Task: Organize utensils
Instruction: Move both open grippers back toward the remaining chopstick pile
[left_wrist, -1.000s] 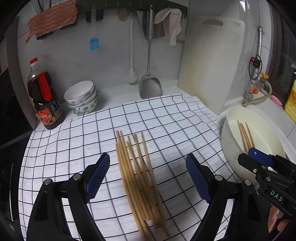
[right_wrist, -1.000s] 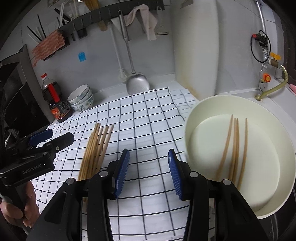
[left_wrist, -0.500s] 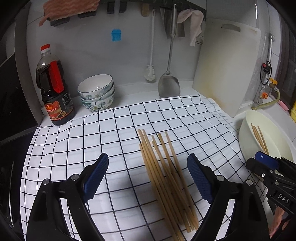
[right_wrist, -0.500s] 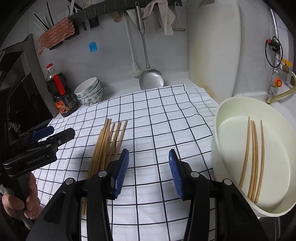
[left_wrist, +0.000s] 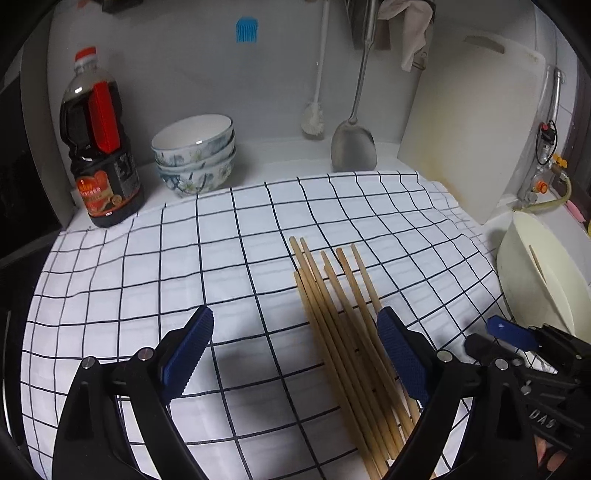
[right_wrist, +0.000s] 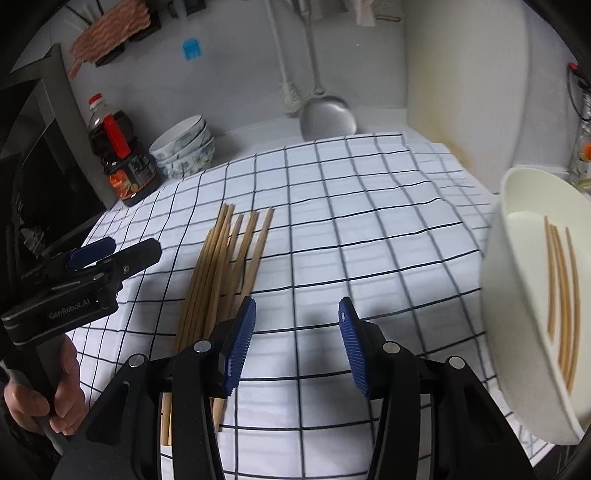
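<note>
- My left tool (left_wrist: 295, 354) is spread wide and holds nothing; my right tool (right_wrist: 297, 345) is likewise released and empty, both low over the cloth (left_wrist: 184, 266).
- The chopsticks (left_wrist: 340, 325) lie fanned on the cloth, near ends under my left tool's right finger; a few more chopsticks (right_wrist: 561, 288) already sit in the basin (right_wrist: 517, 332) at the right.
- Risk, as I judge it: the sticks overlap and splay, so a closing tool may pinch several at once or lever one off the pile; round sticks could roll, and a snagged cloth fold would drag the whole bundle.
- Risk: the two tools work close together beside the pile; I could knock one against the other, or nudge the basin rim in transit.
- Surroundings: bottle (left_wrist: 99, 147) and stacked bowls (left_wrist: 195, 155) at the back left, spatula (left_wrist: 354, 144) and brush (left_wrist: 314, 118) hanging on the wall, board (left_wrist: 472, 129) leaning at the back right; all well apart from the sticks.
- Nothing stands between pile and basin on the counter.
</note>
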